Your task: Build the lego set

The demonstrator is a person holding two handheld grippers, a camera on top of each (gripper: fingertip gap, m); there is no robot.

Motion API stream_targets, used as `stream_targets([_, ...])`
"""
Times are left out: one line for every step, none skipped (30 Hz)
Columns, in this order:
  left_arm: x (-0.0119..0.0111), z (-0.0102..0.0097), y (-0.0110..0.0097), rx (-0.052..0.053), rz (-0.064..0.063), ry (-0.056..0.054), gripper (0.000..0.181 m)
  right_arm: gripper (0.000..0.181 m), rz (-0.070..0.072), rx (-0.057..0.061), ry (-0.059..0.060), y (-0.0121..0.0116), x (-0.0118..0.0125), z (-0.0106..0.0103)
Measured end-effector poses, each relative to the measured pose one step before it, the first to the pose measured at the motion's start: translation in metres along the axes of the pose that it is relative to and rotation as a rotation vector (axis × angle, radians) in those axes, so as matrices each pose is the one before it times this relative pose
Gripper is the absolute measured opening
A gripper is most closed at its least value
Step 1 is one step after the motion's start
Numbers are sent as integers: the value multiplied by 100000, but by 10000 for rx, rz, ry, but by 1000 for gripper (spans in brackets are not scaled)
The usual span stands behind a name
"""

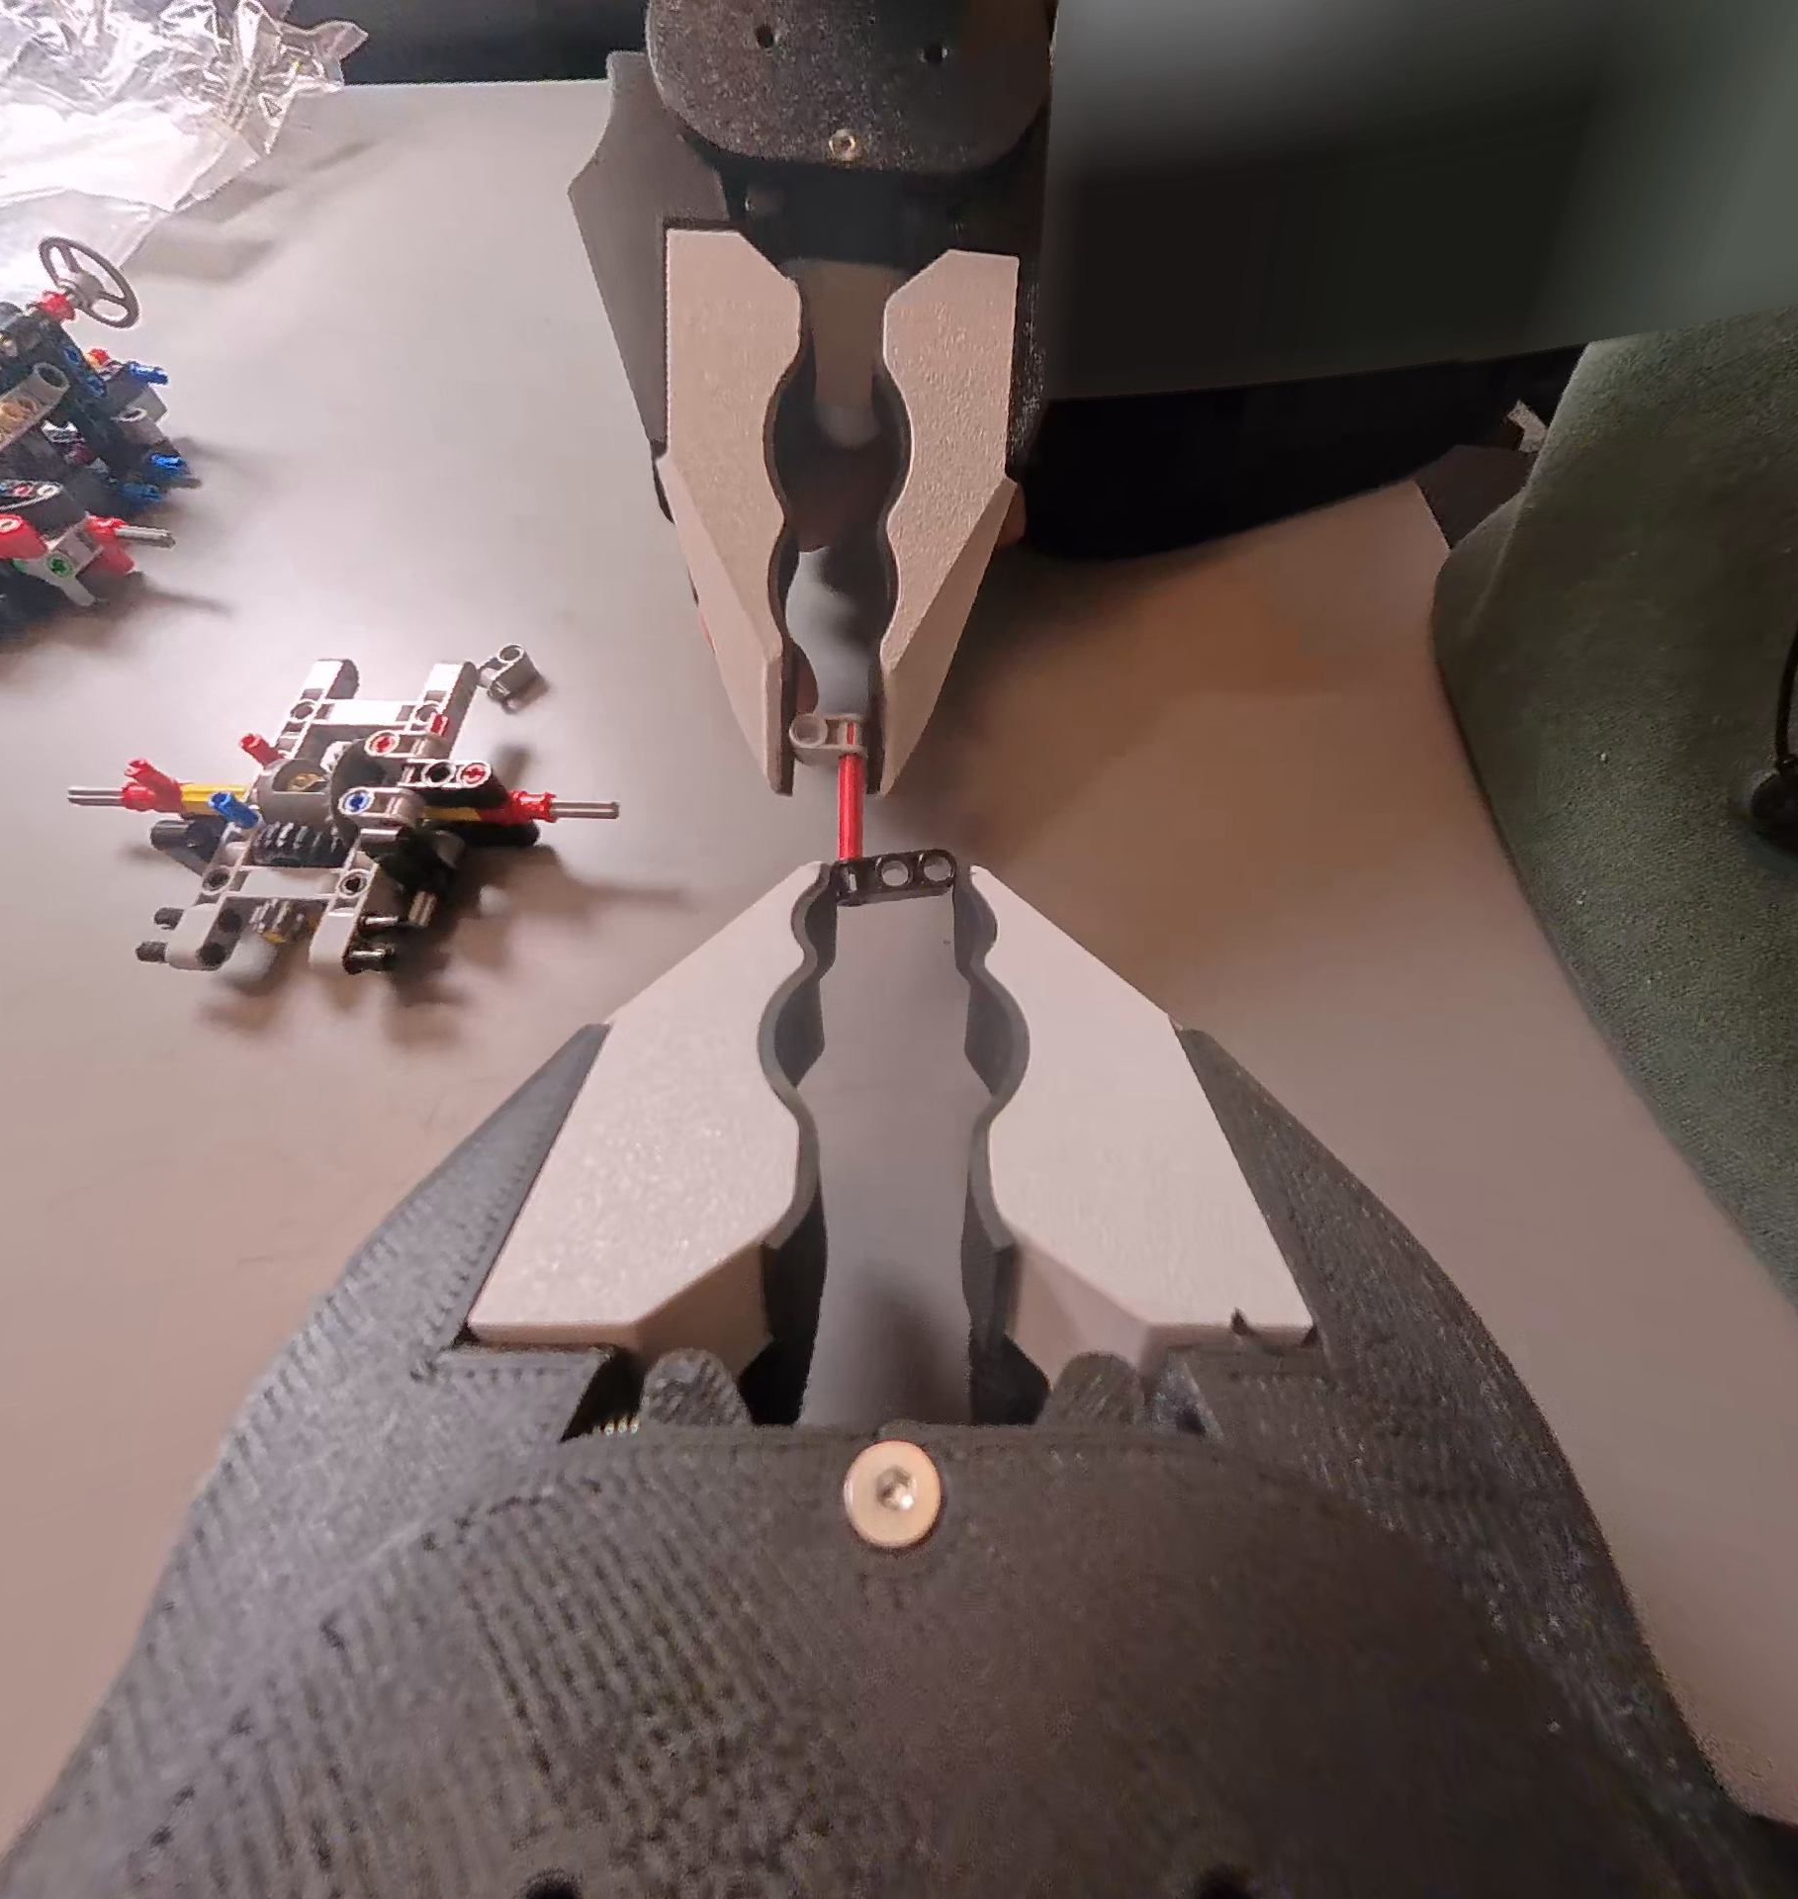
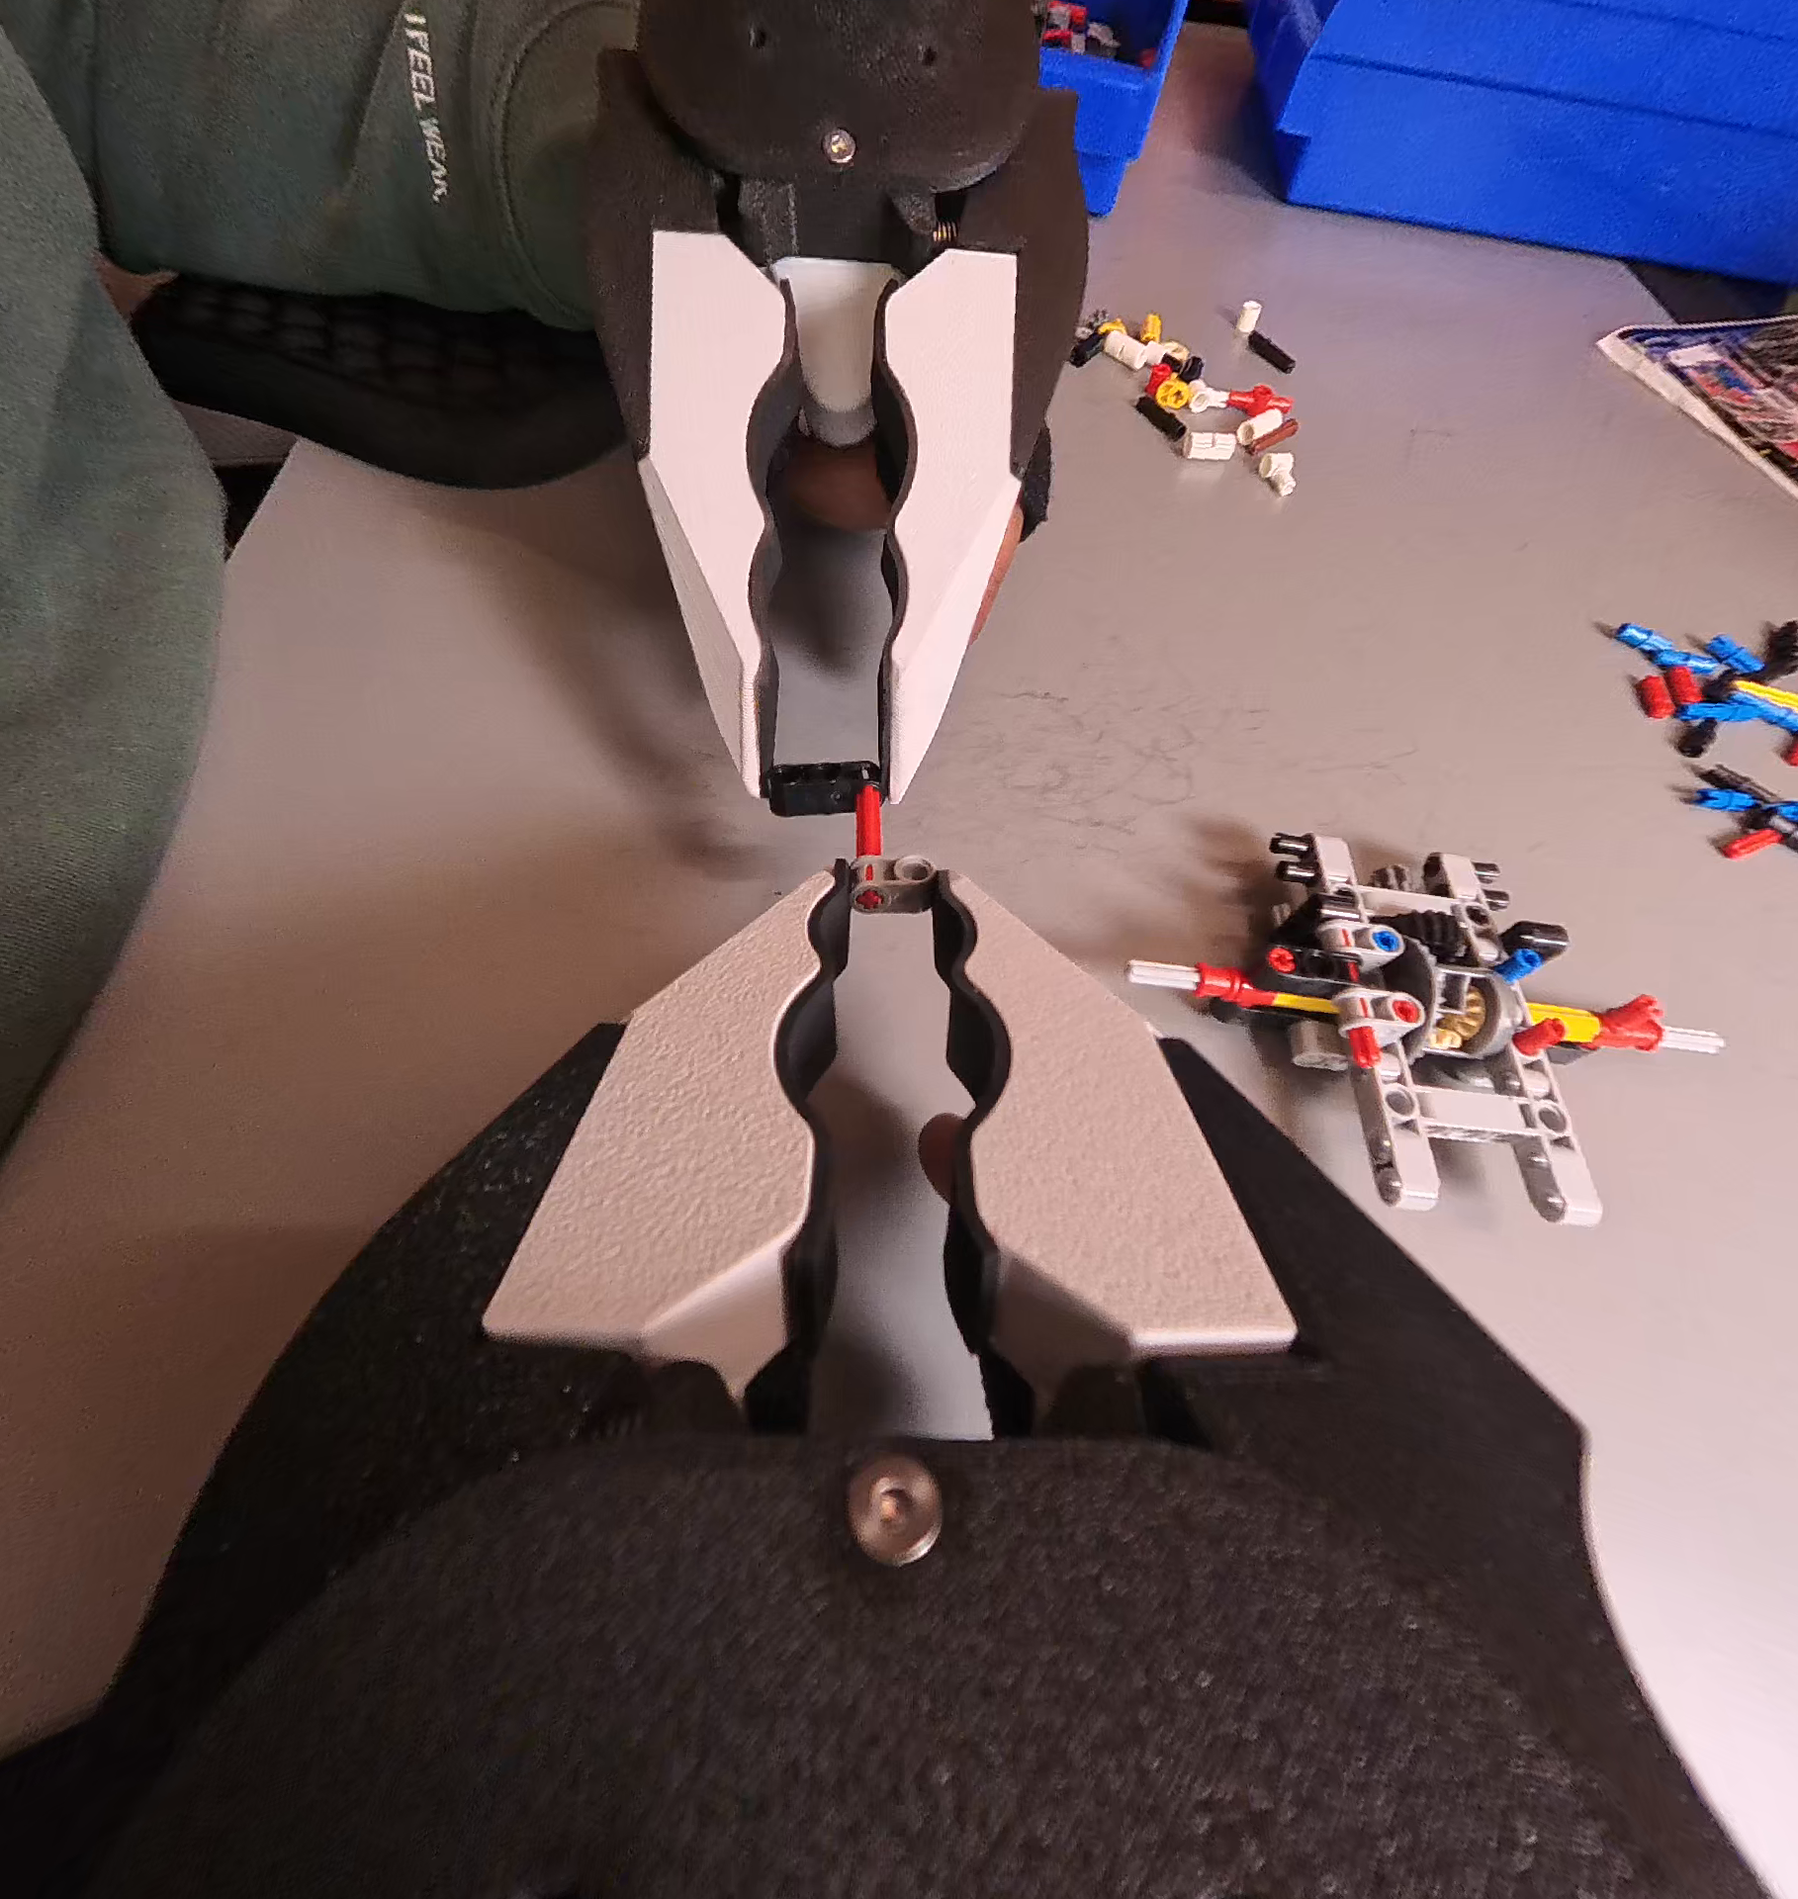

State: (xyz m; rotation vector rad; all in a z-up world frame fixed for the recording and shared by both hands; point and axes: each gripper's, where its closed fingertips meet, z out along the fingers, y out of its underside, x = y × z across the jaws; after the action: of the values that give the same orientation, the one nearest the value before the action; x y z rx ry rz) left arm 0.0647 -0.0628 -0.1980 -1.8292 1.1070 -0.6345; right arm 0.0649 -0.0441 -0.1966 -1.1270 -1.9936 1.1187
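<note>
My left gripper is shut on a short black beam with three holes; the beam also shows in the right wrist view. My right gripper is shut on a small grey connector with a red axle sticking out of it. The two grippers face each other tip to tip above the table. The red axle's free end meets the black beam at its left end; the grey connector sits between the right gripper's tips.
A grey, black and red gearbox sub-assembly lies on the table, also in the right wrist view. A larger dark assembly with a steering wheel and a plastic bag lie far left. Loose pins, coloured pins, blue bins, a booklet, a green sleeve. The tips of both grippers are at nearly the same place.
</note>
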Motion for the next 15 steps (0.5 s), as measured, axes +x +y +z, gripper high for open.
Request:
stream_targets([121,82,39,-65,124,-1,20,14,53,-41,-86,58,-126,16])
stream_targets([106,97,76,-91,114,-11,20,14,48,-62,-69,98,-105,22])
stream_targets([72,77,47,-64,79,-13,20,14,38,-72,-46,103,-55,31])
stream_targets([68,47,30,-27,32,9,20,14,24,-45,-44,65,-65,26])
stream_targets([43,24,-9,6,-7,21,20,14,28,-19,-26,26,-33,11])
stream_targets([27,3,-29,17,-20,19,20,14,41,-3,-24,6,-4,1])
stream_targets([29,-2,-52,19,-7,18,20,14,47,12,-24,-20,-13,-1])
stream_targets([62,6,-79,28,18,19,20,14,46,19,-41,-32,-32,-13])
stream_targets([55,19,-81,20,31,5,20,14,47,27,-33,-42,-35,-11])
stream_targets([43,42,-36,-3,23,-3,20,14,45,36,-26,-57,-19,-22])
stream_targets([55,38,5,-7,6,3,20,14,52,17,-36,-24,-39,-6])
stream_targets([38,37,10,-10,0,4,20,14,37,5,-20,-20,-13,9])
stream_targets([63,47,23,-19,10,14,20,14,41,26,-34,-44,-41,-8])
stream_targets([84,60,32,-24,20,21,20,14,68,64,-47,-108,-52,-5])
stream_targets([112,89,14,-25,24,31,20,15,89,100,-60,-177,-72,-11])
